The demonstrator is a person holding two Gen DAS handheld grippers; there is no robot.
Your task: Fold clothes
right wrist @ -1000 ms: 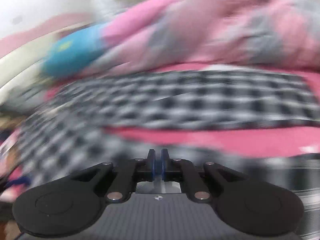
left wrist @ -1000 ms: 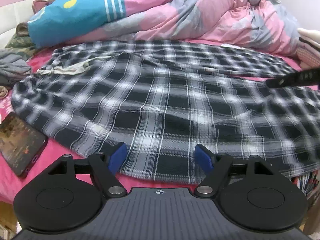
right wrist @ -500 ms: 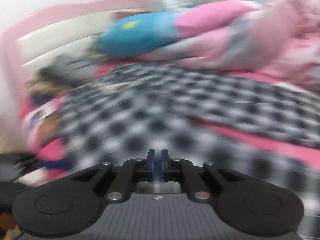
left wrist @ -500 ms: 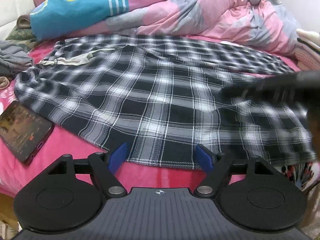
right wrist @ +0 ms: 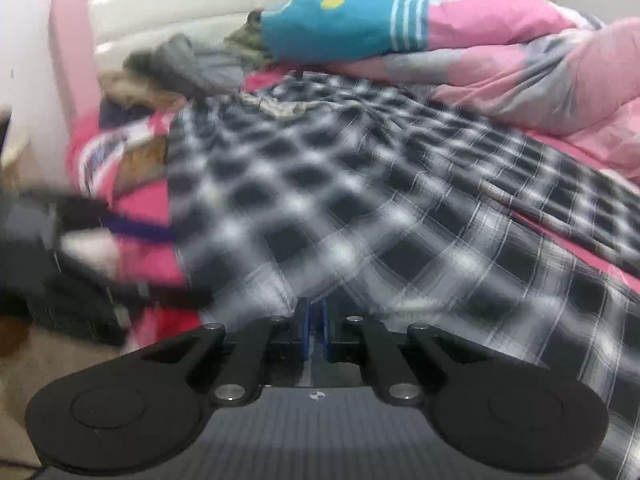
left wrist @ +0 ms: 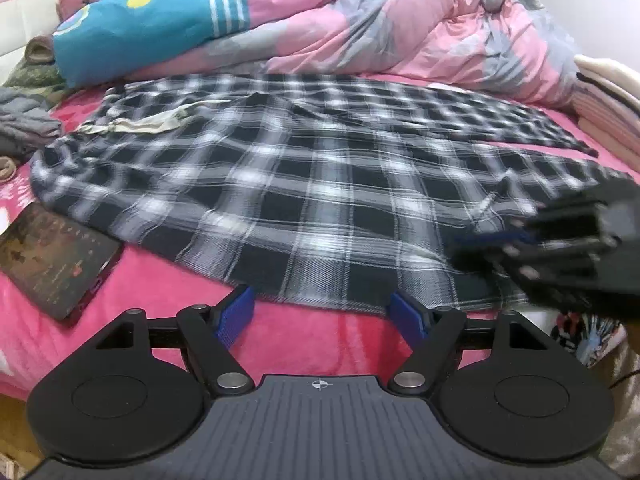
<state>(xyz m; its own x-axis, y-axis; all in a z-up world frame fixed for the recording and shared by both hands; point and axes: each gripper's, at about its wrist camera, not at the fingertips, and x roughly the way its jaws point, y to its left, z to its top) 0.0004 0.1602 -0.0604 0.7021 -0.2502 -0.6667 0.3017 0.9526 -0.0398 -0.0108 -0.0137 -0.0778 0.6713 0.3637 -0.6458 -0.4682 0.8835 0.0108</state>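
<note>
My left tongs (left wrist: 322,314) are spread wide, blue pads (left wrist: 234,314) apart, nothing between them. They hover just off the near hem of the plaid shirt (left wrist: 320,184), over the pink bedsheet (left wrist: 168,300).

The shirt lies spread across the bed, mostly flat, collar end toward the left in the left wrist view. A phone (left wrist: 54,260) sits face up on the sheet just beside the shirt's left edge. A pink and grey duvet (left wrist: 400,28) is bunched behind the shirt, a blue pillow (left wrist: 140,28) at its left end. A grey garment (left wrist: 24,128) is piled at the far left.

My right tongs (right wrist: 315,330) are pressed together at the shirt's near edge. Plaid fabric bunches right at the tips, so they're probably pinching it, but the frame is motion-blurred and I can't confirm cloth between the pads. In the left wrist view the right tongs (left wrist: 492,240) show as a dark blur over the shirt's right corner. A pink and white headboard (right wrist: 160,8) stands behind the pile.
</note>
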